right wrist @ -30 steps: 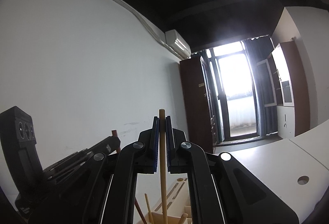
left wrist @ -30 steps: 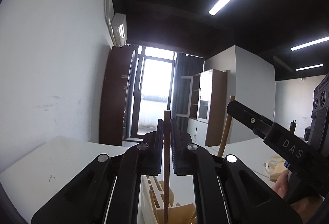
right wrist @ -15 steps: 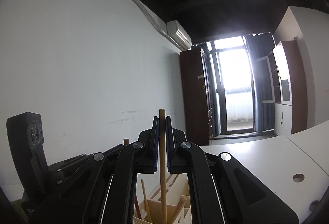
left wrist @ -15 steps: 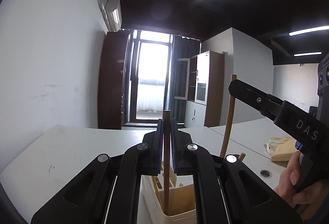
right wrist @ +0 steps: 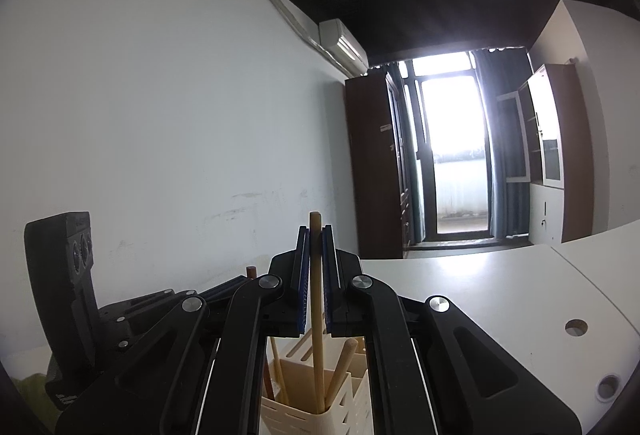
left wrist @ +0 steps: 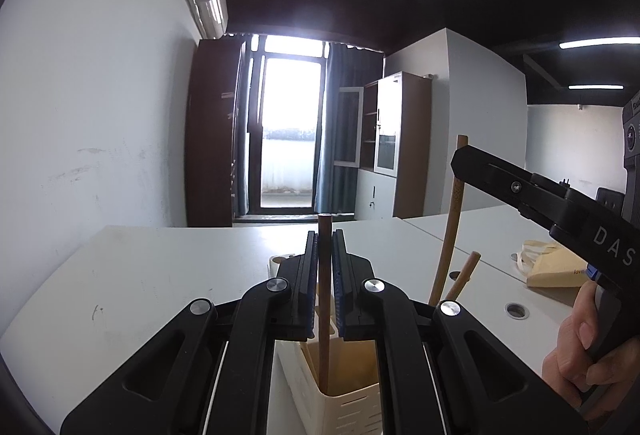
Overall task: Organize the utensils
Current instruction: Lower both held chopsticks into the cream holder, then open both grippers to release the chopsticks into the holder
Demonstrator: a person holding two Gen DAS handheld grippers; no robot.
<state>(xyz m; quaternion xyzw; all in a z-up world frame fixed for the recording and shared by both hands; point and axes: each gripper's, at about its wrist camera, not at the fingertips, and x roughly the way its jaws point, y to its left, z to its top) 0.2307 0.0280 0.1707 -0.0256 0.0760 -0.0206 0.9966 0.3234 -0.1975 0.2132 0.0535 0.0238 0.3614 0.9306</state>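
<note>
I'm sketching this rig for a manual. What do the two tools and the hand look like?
Both the left tool and the right tool are matte black, with angular linkage arms, silver round pivots and blue-lined fingers. The right one bears white "DAS" lettering. The bare hand shows no sleeve.

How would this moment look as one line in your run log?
left gripper: shut on dark stick | right gripper: shut on light stick | both sticks: lower ends inside cream holder

dark stick (left wrist: 324, 299), pale stick (right wrist: 317, 299), upright in holder (right wrist: 344, 409)

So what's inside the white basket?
Wooden sticks stand inside the white basket: the light stick in the right tongs and others. Their bottom ends are hidden.
</note>
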